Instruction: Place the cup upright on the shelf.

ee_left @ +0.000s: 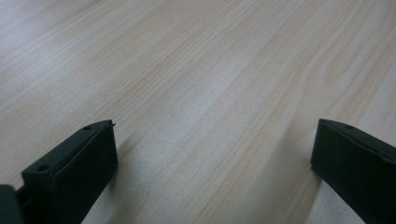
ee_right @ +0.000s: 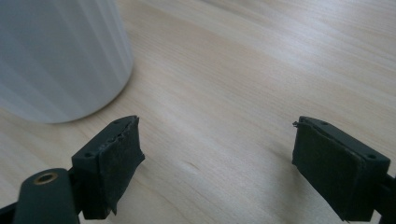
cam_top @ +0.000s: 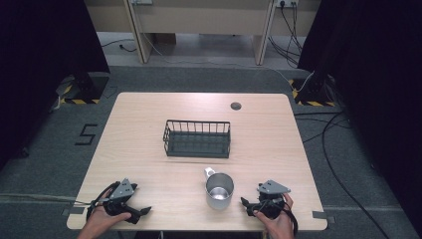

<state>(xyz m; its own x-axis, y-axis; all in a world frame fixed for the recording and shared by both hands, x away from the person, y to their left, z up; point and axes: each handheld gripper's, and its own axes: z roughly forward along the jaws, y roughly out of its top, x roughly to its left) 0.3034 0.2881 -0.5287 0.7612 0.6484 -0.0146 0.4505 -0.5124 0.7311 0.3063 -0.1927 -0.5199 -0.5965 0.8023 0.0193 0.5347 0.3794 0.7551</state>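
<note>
Mug (cam_top: 219, 191) upright, handle twd basket (cam_top: 197, 139); both grippers' fingers spread, empty: left (cam_top: 145, 211), right (cam_top: 245, 203).

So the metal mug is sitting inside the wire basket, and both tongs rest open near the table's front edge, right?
Not quite. The metal mug stands on the bare table, in front of the wire basket and apart from it, as the high view shows. The rest holds: the left tongs and right tongs are open near the front edge.
</note>
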